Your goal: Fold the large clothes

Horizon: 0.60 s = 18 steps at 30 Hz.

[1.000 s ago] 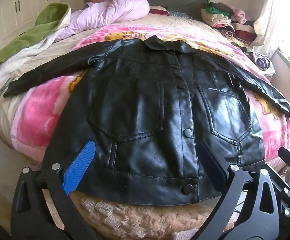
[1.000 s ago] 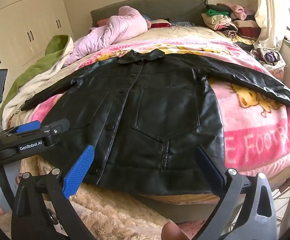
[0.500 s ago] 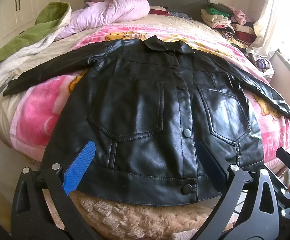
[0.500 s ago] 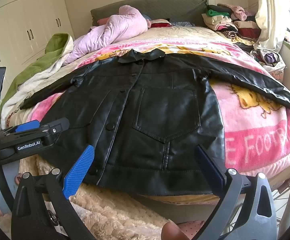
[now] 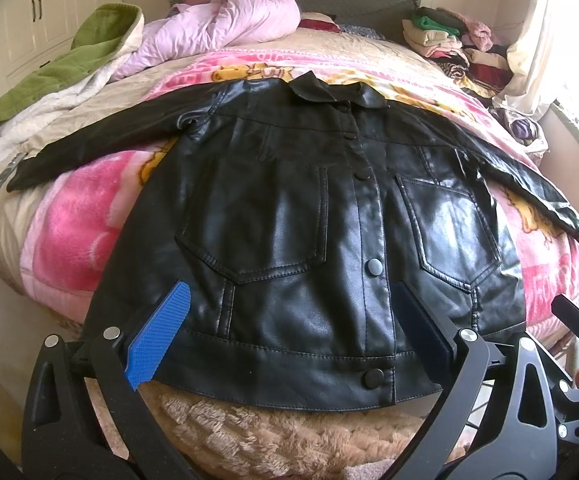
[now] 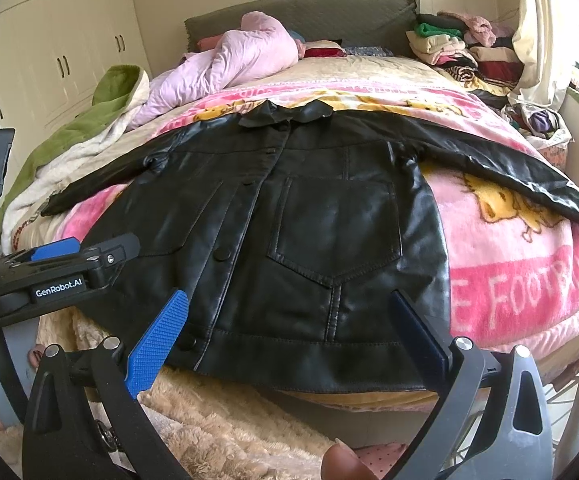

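A black leather jacket (image 5: 301,232) lies spread face up on a pink cartoon blanket (image 5: 77,240) that covers the bed (image 6: 369,68), collar toward the headboard (image 6: 301,12), buttoned down the front, both sleeves stretched out to the sides and its hem at the near edge over a beige fuzzy throw (image 5: 273,436). The jacket's 2 chest pockets lie flat; what is in them cannot be seen. No basket or box shows clearly; a stack of folded clothes (image 6: 453,48) sits loose at the far right corner of the bed, and a rumpled pale pink quilt (image 5: 229,24) and a green-and-white blanket (image 5: 61,76) are heaped at the far left. White wardrobe doors (image 6: 49,40) stand beyond the bed on the left. The left gripper (image 5: 289,320) hovers in front of the hem with its 2 fingers spread wide, the blue ribbed pad (image 5: 157,336) on the left side, nothing between them and no clear contact with the leather. The right gripper (image 6: 289,320) hangs likewise before the hem's right half, fingers wide apart and holding nothing. In the right wrist view the left gripper (image 6: 69,268) appears side-on at the jacket's left hem corner.
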Tool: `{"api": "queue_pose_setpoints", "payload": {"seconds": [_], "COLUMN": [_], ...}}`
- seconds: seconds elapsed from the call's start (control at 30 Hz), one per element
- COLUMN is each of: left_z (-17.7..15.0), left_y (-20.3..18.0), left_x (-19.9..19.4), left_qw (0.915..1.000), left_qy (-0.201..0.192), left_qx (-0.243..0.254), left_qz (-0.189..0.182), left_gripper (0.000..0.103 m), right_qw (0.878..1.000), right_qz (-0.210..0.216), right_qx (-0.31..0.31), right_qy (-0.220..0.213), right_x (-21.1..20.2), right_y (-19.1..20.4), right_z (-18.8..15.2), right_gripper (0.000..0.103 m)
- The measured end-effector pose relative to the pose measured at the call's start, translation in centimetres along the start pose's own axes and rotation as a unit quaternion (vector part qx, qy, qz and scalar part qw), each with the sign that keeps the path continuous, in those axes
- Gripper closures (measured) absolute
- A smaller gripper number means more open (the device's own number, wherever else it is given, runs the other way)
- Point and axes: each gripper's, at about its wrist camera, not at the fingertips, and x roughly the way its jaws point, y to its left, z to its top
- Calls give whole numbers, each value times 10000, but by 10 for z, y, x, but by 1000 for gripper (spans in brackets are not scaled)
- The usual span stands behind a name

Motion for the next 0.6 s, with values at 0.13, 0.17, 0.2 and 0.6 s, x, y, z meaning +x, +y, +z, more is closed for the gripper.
{"api": "queue_pose_setpoints", "payload": {"seconds": [0.13, 0.17, 0.2, 0.6], "left_z": [0, 0, 0, 0], "left_y": [0, 0, 0, 0], "left_x": [0, 0, 0, 0], "left_qw": [10000, 10000, 10000, 10000], "left_qy": [-1, -4, -5, -7], "left_qx": [-7, -12, -11, -12], "left_qz": [2, 6, -1, 0], "left_gripper": [9, 9, 9, 9], "right_qw": [10000, 10000, 10000, 10000], "right_qz": [0, -4, -7, 0], "right_qx": [-6, -2, -6, -17], "right_qy": [0, -7, -16, -38], "right_x": [0, 0, -1, -2], "right_y": [0, 0, 0, -1], "right_z": [0, 0, 0, 2], "right_gripper": [4, 4, 4, 4]}}
